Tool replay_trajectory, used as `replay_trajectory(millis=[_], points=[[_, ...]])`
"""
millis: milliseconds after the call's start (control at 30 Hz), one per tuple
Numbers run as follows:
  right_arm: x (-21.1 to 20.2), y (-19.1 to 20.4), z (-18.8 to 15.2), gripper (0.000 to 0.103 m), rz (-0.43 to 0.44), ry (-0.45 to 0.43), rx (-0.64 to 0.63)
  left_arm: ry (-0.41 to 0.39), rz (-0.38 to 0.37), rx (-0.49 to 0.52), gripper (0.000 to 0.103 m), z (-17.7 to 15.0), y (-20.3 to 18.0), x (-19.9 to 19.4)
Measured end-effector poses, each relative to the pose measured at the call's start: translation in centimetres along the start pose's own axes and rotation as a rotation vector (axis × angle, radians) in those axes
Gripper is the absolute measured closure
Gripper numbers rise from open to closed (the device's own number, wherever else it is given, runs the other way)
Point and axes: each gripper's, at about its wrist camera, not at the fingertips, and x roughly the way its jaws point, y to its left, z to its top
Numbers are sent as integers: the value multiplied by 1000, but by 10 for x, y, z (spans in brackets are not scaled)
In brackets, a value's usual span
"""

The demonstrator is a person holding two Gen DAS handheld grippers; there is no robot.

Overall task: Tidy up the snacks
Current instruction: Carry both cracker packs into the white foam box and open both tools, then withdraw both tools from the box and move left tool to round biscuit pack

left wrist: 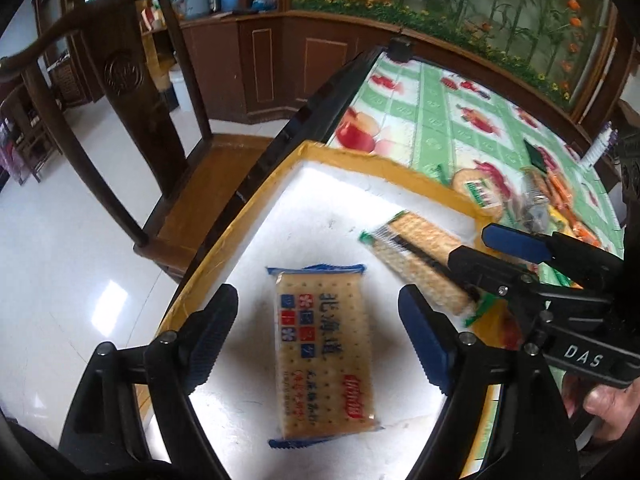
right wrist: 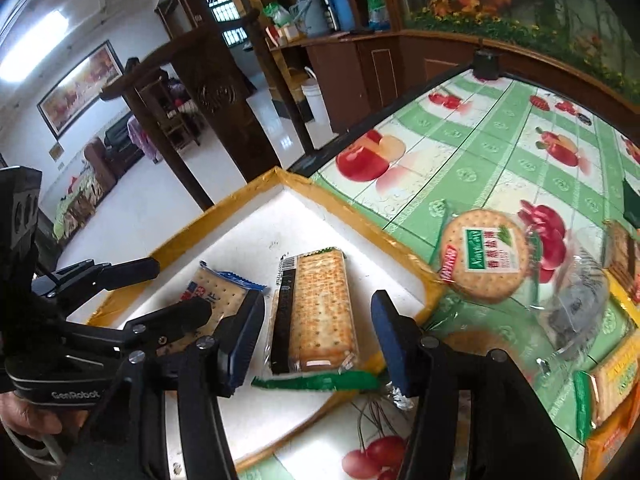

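White tray [left wrist: 256, 216] at the table's [right wrist: 460, 148] near-left corner, holding two cracker packets. Left gripper [left wrist: 316, 336], jaws spread and empty, straddles the blue-trimmed packet [left wrist: 324, 352], whose long axis runs along the fingers. Right gripper [right wrist: 316, 340], also parted without contact, flanks the green-trimmed packet [right wrist: 316, 312], whose tail overhangs the tray's near edge.

wrist views angled down, sharing tray [left wrist: 240, 216]

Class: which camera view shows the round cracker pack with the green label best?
The right wrist view: the round cracker pack with the green label lies whole and large on the fruit-print tablecloth, beside the white tray. The left wrist view shows it small and blurred, beyond the tray's yellow rim.
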Motion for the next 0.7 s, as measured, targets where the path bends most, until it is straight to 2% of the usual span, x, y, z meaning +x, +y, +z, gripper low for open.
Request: replay_trajectory(millis=[100,167,300,400,433,567,700], points=[[-18,-6,0,41,-28,-30,5,-23,3,17,17,3,-7,-8],[-24,-6,1,41,-74,-37,-21,-33,2,23,17,4,-8,-11],[-25,1,1,40,-273,-53,-129,-37,-2,5,17,4,-3,-16],[-15,2,2,40,-403,-31,-192,-38,2,5,17,2,-3,-18],[-9,1,1,40,-410,-9,-197,-38,3,8,17,2,-4,-19],[3,12,-7,41,-306,40,-209,-53,3,20,17,1,-11,-24],[-18,12,-11,40,-323,0,-200,-53,-31,32,17,-1,-25,-27]])
